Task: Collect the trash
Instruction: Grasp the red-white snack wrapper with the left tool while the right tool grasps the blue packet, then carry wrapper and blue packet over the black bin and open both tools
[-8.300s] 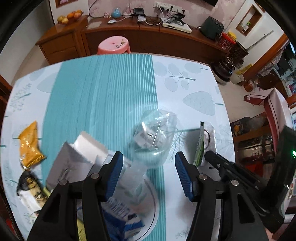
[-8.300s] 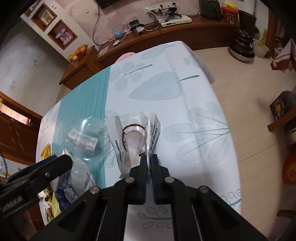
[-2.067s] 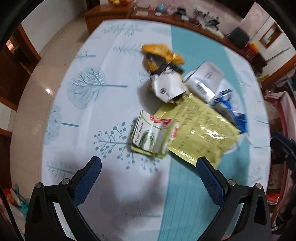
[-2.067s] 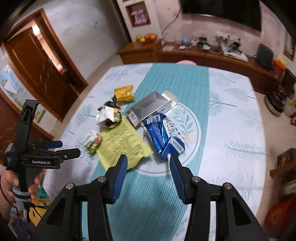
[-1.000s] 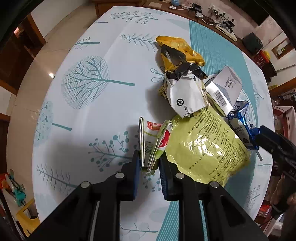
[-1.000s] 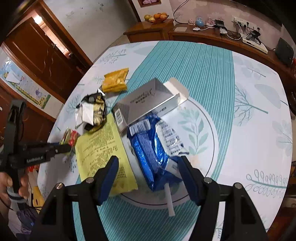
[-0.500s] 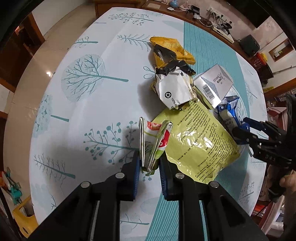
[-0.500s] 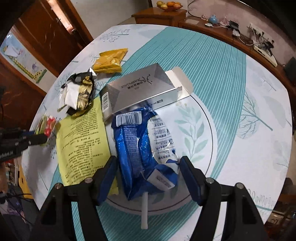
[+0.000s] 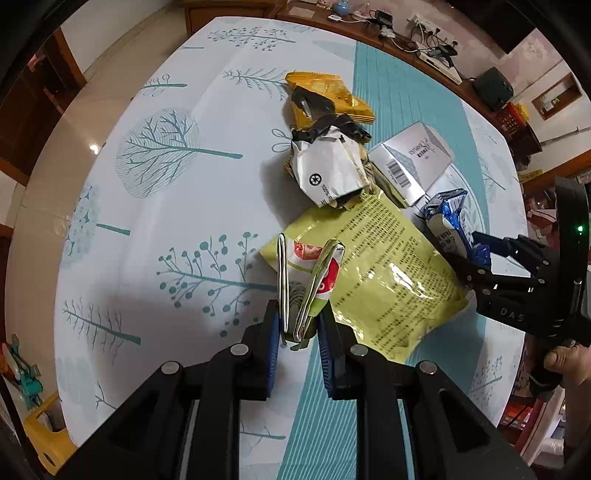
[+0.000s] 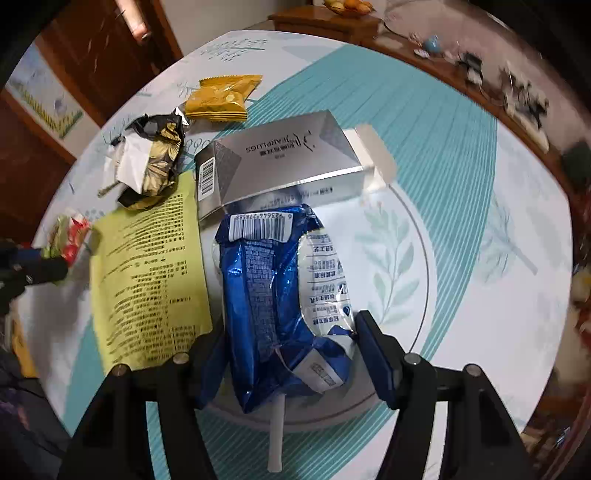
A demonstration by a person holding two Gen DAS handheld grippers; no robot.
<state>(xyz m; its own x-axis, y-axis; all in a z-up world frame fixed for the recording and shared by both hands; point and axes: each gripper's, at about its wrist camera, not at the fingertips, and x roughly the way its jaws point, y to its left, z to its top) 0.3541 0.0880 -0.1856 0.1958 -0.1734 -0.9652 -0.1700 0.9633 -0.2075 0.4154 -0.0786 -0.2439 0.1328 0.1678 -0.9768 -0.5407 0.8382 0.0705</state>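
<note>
My left gripper is shut on a folded green-and-red wrapper, held just above the table. My right gripper is open, its fingers on either side of a blue-and-white foil wrapper lying on the table; the same gripper shows at the right of the left wrist view. Beside it lie a yellow-green printed bag, a silver carton, a crumpled white-and-black wrapper and a small orange packet.
The round table has a white tree-print cloth with a teal stripe. A white stick pokes out under the blue wrapper. A wooden sideboard with electronics stands behind. A yellow bin is on the floor at the left.
My right gripper has moved down and forward until its open fingers straddle the blue wrapper. My left gripper stays shut on the folded wrapper, hardly moved.
</note>
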